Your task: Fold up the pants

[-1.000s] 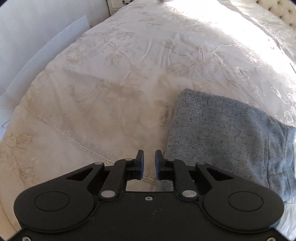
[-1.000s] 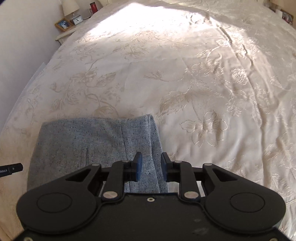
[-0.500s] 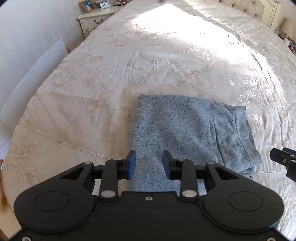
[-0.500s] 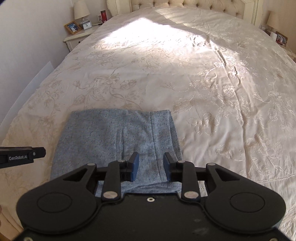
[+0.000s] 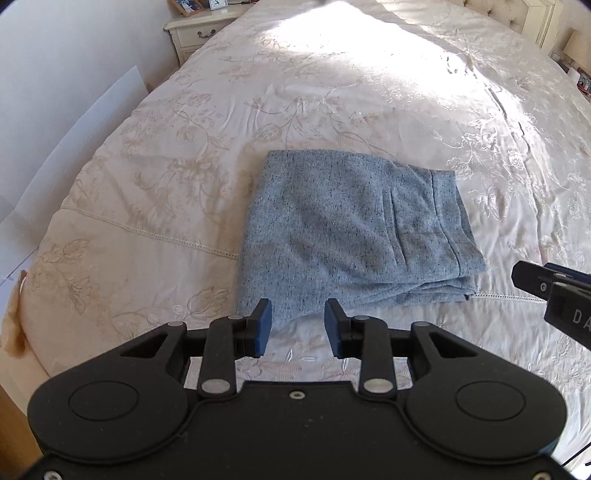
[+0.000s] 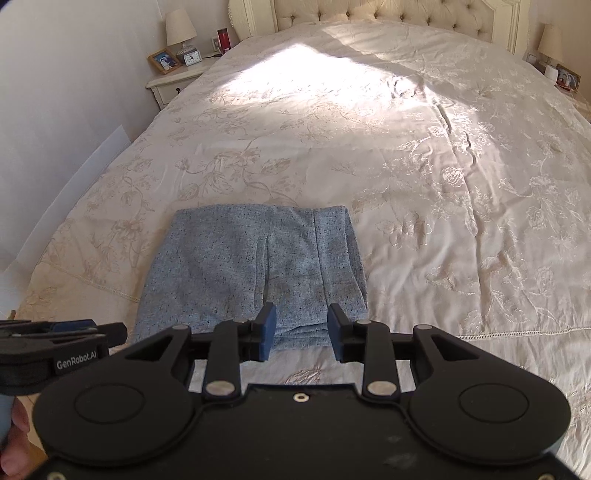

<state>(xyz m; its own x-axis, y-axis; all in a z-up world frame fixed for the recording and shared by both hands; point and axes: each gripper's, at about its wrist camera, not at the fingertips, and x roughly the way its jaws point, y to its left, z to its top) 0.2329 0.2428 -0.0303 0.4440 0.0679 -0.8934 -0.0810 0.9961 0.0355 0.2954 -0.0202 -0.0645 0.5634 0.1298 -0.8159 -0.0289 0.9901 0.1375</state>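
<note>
The grey speckled pants (image 5: 351, 229) lie folded into a flat rectangle near the foot of the bed, their stacked edges facing me. The left gripper (image 5: 298, 314) hovers above the near left corner, open, with nothing between its blue pads. In the right wrist view the pants (image 6: 255, 273) sit just ahead of the right gripper (image 6: 301, 317). Its jaws are opening and hold nothing. Each gripper shows at the edge of the other's view: the right gripper (image 5: 524, 275) and the left gripper (image 6: 114, 330). Neither touches the cloth.
A cream embroidered bedspread (image 6: 406, 147) covers the whole bed up to a tufted headboard (image 6: 388, 14). A nightstand (image 6: 173, 81) with a lamp, a photo frame and a clock stands at the far left. A white board (image 5: 92, 122) leans on the left wall.
Both grippers have drawn back and risen from the pants, so the whole folded bundle and more of the bed show. Both pairs of jaws stand wider than a second ago.
</note>
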